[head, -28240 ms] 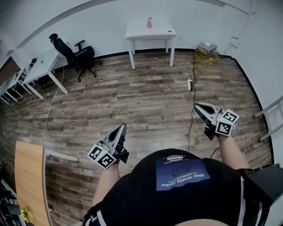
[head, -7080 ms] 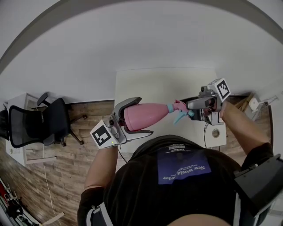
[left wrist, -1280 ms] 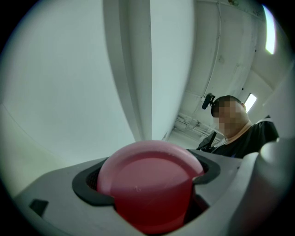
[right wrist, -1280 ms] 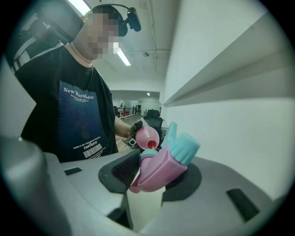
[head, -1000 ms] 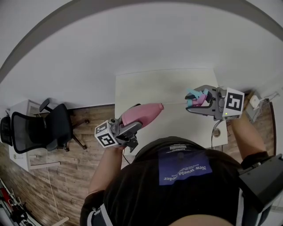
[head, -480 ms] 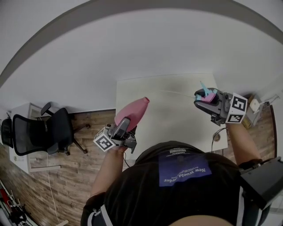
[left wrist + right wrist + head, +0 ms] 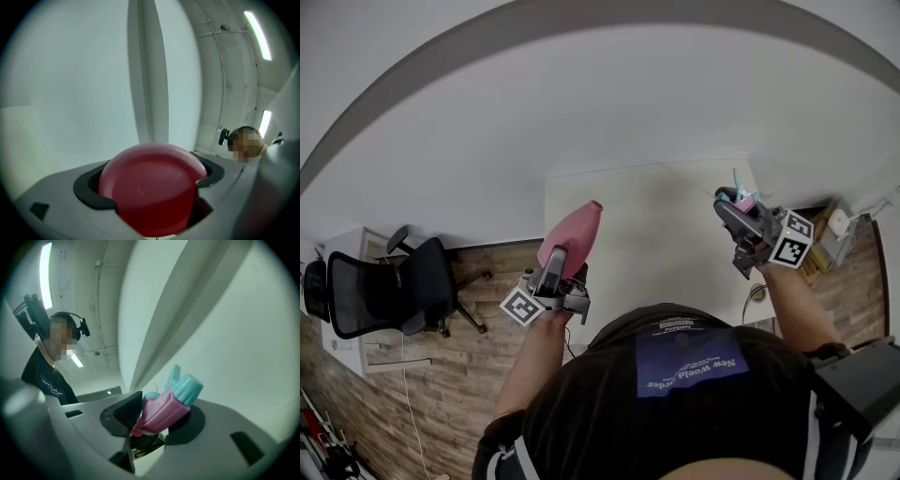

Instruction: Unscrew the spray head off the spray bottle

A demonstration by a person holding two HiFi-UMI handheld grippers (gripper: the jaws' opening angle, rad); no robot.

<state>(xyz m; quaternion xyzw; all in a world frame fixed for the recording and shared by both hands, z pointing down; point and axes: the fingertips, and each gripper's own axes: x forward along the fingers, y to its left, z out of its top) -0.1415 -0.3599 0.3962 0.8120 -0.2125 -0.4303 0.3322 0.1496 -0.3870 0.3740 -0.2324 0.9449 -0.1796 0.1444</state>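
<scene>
Head view showed the left gripper (image 7: 555, 262) clamped round the pink spray bottle (image 7: 574, 232) above the left edge of the tabletop (image 7: 656, 244), and the right gripper (image 7: 733, 208) pinching the detached spray head (image 7: 742, 201) near the right edge. Both looked like light, slick plastic, and the bottle's broad body seemed the safest place to hold it.

white table (image 7: 661, 234), black office chair (image 7: 380, 292), wood floor (image 7: 422, 398)

The white table (image 7: 661, 242) stands against the white wall (image 7: 581, 103), on wooden floor (image 7: 431, 394).
</scene>
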